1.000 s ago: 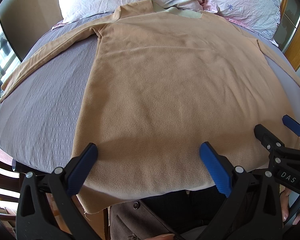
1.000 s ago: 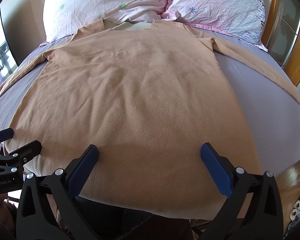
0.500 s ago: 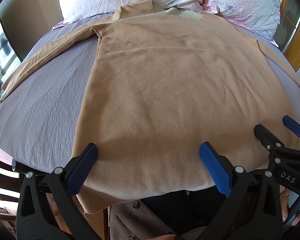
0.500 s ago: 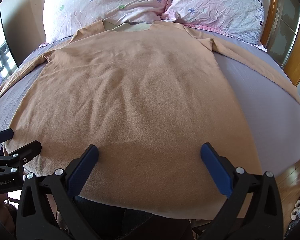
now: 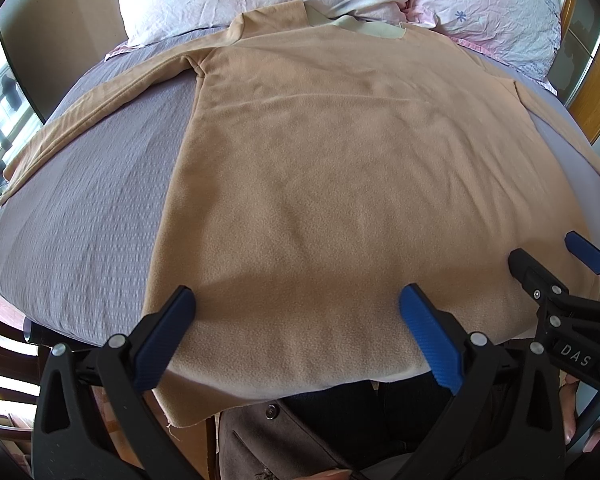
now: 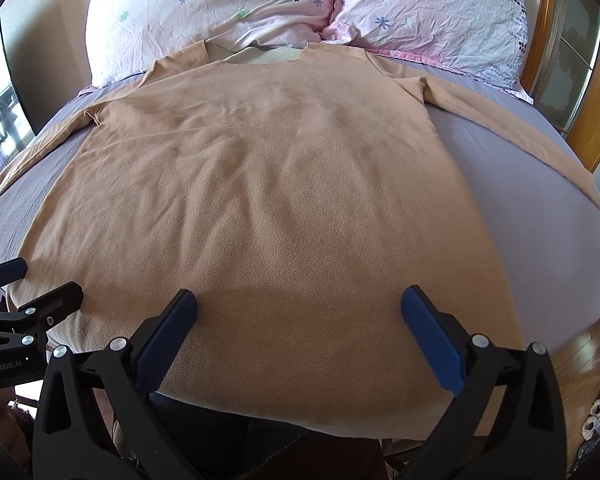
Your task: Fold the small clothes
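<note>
A tan long-sleeved fleece top (image 5: 340,168) lies flat on the bed, collar at the pillows, both sleeves spread out to the sides; it also shows in the right wrist view (image 6: 268,184). Its hem hangs at the near bed edge. My left gripper (image 5: 296,304) is open and empty, hovering just above the hem on the left half. My right gripper (image 6: 298,304) is open and empty above the hem on the right half. Each gripper shows at the edge of the other's view: the right gripper (image 5: 552,256), the left gripper (image 6: 40,284).
The bed has a grey-lilac sheet (image 5: 80,208) and two pink flowered pillows (image 6: 228,4) at the head. A wooden headboard post (image 6: 580,80) stands at the right. The person's dark clothes (image 5: 340,420) are below the near bed edge. Wood floor (image 6: 592,340) shows at the right.
</note>
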Motion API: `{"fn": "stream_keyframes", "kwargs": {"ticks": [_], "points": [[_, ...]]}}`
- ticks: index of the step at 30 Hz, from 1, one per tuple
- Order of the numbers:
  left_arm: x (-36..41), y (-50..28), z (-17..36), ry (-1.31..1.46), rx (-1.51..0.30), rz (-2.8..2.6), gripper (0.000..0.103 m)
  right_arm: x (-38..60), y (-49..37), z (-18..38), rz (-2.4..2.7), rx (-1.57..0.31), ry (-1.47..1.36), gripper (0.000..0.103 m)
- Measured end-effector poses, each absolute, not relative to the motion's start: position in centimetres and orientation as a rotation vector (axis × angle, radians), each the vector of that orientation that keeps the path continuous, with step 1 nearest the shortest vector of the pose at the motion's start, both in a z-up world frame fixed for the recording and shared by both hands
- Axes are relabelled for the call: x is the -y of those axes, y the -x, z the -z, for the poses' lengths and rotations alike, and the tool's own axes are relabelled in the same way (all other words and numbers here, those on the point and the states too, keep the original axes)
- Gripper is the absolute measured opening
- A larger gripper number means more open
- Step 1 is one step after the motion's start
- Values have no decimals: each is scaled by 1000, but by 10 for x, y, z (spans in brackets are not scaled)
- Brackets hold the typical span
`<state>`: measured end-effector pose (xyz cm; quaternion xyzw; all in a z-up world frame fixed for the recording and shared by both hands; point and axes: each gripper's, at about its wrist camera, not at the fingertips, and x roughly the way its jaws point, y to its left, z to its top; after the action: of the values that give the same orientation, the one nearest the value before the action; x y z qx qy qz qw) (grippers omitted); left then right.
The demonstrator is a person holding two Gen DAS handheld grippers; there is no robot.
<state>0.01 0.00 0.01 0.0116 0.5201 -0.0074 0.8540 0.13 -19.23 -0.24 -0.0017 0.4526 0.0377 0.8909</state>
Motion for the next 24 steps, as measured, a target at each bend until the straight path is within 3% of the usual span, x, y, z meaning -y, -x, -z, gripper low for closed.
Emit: {"fn": "stream_keyframes", "kwargs": {"ticks": [17,24], "points": [[0,0,0,-25,-1092,16,101,195,-3,-2,-77,-928,0,102],[-1,8,-4,-33,-1006,17,101,210,4,2,-212,-724,12,102]]}}
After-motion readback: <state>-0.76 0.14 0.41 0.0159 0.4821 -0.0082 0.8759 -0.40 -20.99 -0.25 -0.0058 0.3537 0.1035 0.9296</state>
